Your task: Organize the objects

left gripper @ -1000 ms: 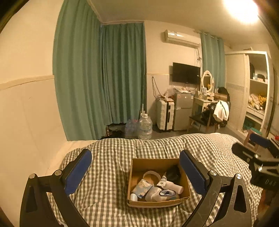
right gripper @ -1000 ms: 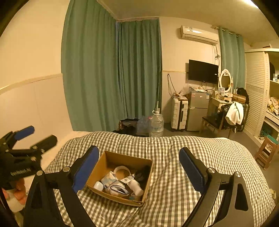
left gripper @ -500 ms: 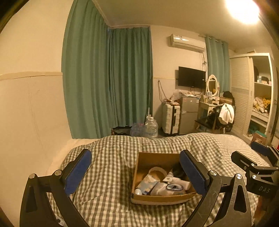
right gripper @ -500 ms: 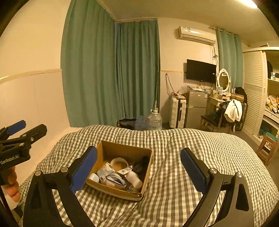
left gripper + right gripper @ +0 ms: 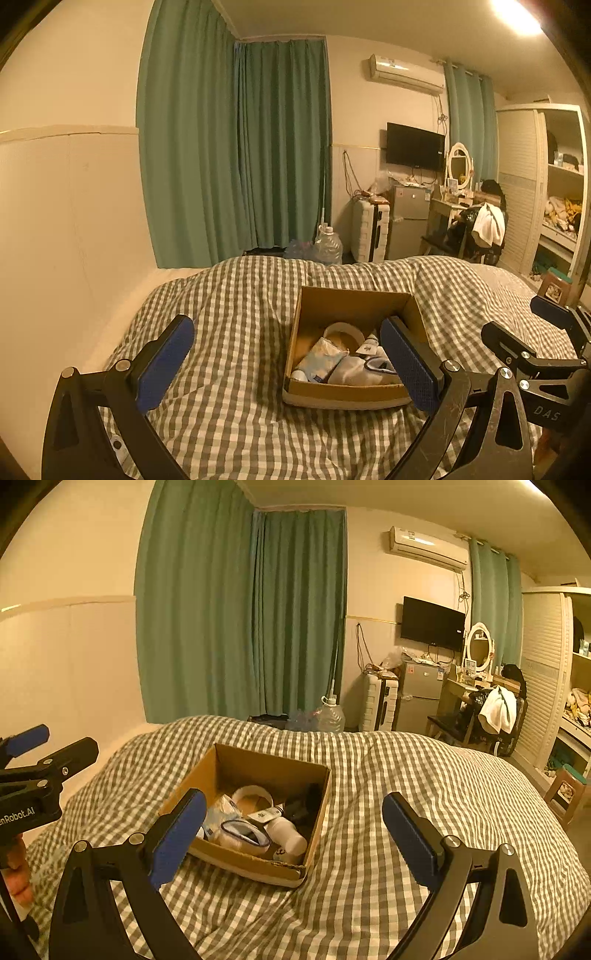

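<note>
Cardboard box [image 5: 258, 864] of clutter on checked quilt [image 5: 406, 775]; left tongs [image 5: 286, 363], right tongs [image 5: 295, 834] both spread, empty.

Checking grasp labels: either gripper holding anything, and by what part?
Nothing held. Left gripper and right gripper are both open above the cardboard box.

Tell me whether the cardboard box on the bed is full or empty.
Partly full: the open cardboard box holds a tape roll, a white bottle and pouches.

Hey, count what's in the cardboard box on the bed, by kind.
Tape roll: 1
White bottle: 1
Tissue pack: 1
Pouch: 1
Black item: 1
Total: 5 that I can tell apart; smaller bits are partly hidden.
</note>
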The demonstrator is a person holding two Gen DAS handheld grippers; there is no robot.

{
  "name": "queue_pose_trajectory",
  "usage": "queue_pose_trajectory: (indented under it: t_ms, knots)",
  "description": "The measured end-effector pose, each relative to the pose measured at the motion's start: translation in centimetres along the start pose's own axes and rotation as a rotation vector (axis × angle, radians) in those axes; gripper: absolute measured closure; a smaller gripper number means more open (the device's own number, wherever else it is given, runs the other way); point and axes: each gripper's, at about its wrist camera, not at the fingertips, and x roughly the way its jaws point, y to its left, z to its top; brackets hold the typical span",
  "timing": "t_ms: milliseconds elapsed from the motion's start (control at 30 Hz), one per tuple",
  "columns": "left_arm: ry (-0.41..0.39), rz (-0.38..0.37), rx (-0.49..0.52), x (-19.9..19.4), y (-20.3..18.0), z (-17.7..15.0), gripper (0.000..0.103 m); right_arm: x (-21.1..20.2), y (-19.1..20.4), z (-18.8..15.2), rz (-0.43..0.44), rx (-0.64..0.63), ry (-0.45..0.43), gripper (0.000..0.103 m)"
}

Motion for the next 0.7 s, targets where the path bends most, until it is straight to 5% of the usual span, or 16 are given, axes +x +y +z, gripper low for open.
queue_pose_trajectory:
  t_ms: [700]
  knots:
    - [0.028,0.005,0.026,0.9,-0.4,-1.1,0.000,1.1,0.9,-1.4,0.003,0.005,0.028,0.007]
